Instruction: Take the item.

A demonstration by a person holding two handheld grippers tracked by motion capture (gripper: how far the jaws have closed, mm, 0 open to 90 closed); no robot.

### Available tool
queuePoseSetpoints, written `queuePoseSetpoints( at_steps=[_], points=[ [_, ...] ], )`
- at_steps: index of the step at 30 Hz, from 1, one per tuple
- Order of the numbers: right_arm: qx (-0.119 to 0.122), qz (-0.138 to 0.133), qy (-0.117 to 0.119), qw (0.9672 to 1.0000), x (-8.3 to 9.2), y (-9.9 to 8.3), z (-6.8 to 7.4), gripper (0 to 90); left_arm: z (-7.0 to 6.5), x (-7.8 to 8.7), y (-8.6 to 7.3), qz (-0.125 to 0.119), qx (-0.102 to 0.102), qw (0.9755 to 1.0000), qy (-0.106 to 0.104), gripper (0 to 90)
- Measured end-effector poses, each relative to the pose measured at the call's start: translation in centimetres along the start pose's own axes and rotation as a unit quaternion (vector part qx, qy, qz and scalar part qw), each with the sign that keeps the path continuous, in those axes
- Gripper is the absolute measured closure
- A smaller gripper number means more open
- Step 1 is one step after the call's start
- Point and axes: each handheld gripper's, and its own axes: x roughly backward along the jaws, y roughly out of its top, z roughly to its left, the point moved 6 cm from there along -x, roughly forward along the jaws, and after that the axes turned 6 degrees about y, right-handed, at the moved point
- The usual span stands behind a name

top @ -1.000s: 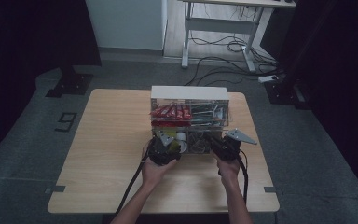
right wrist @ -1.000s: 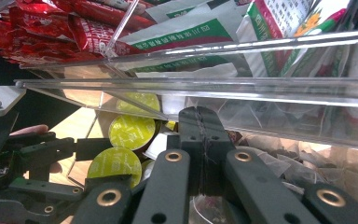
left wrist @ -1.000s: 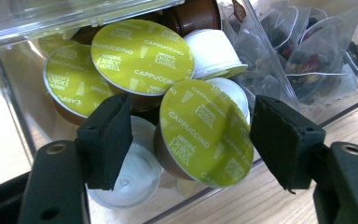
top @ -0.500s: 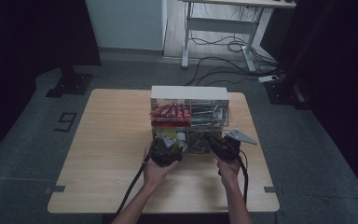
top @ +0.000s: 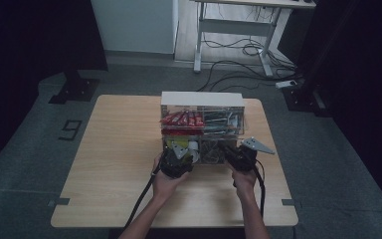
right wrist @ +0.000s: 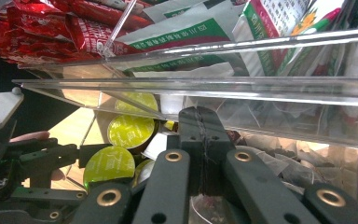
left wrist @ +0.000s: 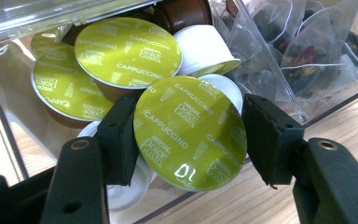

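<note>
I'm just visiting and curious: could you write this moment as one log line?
left gripper: shut on green-lidded coffee capsule | right gripper: shut, holding nothing, at clear organizer box | tea bags: beside capsules

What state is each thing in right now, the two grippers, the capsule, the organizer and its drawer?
Left gripper: jaws closed on the green capsule's sides.
Capsule: held, foil lid facing the camera, tilted, just outside the drawer.
Right gripper: shut, nothing between the jaws, at the drawer front.
Drawer: pulled open, holding capsules and tea bags.
Organizer: upright on the table, upper tier full of packets.
</note>
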Motion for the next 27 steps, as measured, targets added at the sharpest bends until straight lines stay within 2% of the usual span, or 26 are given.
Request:
queuePoseSetpoints(
  at_steps=[16,27],
  points=[
    [-0.001,0.000,-0.002,1.0000,0.0,0.0,-0.1,88.9,0.5,1.9,0.8,-0.027,0.016,0.9992,-0.025,40.6],
    [-0.002,0.001,-0.003,1.0000,0.0,-0.1,-0.2,88.9,0.7,2.7,1.0,-0.032,0.020,0.9987,-0.034,40.7]
  ],
)
